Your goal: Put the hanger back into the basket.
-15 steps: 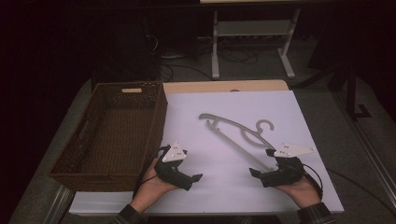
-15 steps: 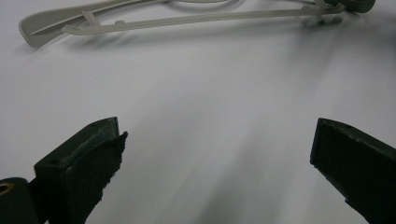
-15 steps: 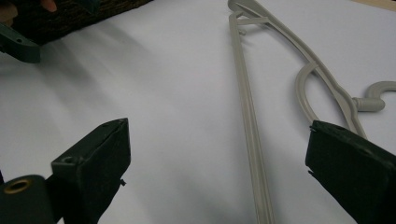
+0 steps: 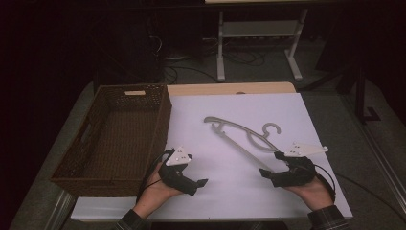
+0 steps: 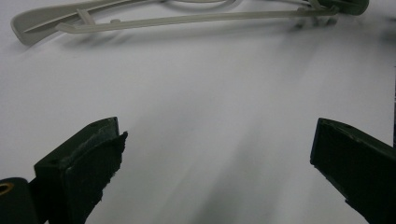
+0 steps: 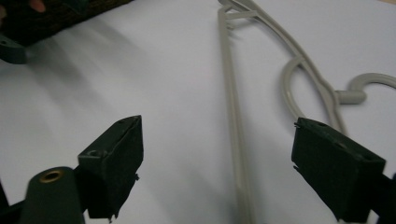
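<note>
Right gripper view: right gripper [image 6: 217, 163] spread over hanger [image 6: 232, 116] bar, left gripper [image 5: 215, 168] spread too; I'd centre the bar before pinching.

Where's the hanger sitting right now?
In the high view the grey hanger lies flat on the white table, right of centre, clear of the wicker basket. Its near end reaches the open right gripper, between the jaws in the right gripper view.

right gripper [image 4: 270, 173] — edged closer to hanger [image 4: 239, 135] end | left gripper [image 4: 198, 184] — barely shifted
</note>
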Motion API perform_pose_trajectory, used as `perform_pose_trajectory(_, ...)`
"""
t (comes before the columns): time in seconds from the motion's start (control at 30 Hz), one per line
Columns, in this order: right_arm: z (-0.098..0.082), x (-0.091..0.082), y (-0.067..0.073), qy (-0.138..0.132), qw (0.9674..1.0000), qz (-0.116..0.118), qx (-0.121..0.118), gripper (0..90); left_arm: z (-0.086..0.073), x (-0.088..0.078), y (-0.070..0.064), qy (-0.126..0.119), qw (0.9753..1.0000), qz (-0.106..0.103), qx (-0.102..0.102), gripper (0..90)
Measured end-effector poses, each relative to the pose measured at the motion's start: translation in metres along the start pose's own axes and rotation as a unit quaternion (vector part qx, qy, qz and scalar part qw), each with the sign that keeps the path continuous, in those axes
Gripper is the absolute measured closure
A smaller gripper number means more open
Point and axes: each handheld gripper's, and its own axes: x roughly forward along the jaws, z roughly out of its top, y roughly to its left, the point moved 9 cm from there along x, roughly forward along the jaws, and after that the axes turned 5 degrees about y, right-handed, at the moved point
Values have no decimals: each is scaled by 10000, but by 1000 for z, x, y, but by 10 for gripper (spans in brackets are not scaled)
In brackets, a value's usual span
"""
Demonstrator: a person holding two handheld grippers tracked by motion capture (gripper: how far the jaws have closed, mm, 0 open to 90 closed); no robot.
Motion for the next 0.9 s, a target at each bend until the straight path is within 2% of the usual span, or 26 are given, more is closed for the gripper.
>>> perform_pose_trajectory(0.03,0,-1,-6,70,10000,-54,26,195,0,0,0,-1,10000,12,-1,18)
perform_pose_trajectory(0.07,0,-1,-6,70,10000,-54,26,195,0,0,0,-1,10000,12,-1,18)
perform_pose_trajectory(0.17,3,-4,-18,150,9998,-47,116,293,0,0,0,10,10000,56,55,18)
perform_pose_trajectory(0.27,4,-3,-23,231,9996,-63,123,310,0,0,0,26,9999,65,76,18)
perform_pose_trajectory(0.33,6,-1,-32,377,9992,-116,82,356,1,-1,0,8,10000,49,57,18)
perform_pose_trajectory(0.4,6,0,-35,422,9990,-105,120,368,1,-1,0,1,10000,42,53,18)
perform_pose_trajectory(0.57,9,5,-55,612,9978,-46,237,452,0,0,0,27,10000,36,69,18)
perform_pose_trajectory(0.67,9,7,-62,675,9973,-3,277,473,1,0,0,3,10000,28,49,18)
perform_pose_trajectory(0.77,7,12,-72,820,9962,31,300,512,1,0,0,-5,10000,22,30,18)
perform_pose_trajectory(0.8,4,16,-80,932,9949,45,382,533,1,0,0,-2,10000,22,37,18)
perform_pose_trajectory(0.9,-3,21,-90,1106,9927,29,484,566,-1,0,-1,53,9999,71,105,18)
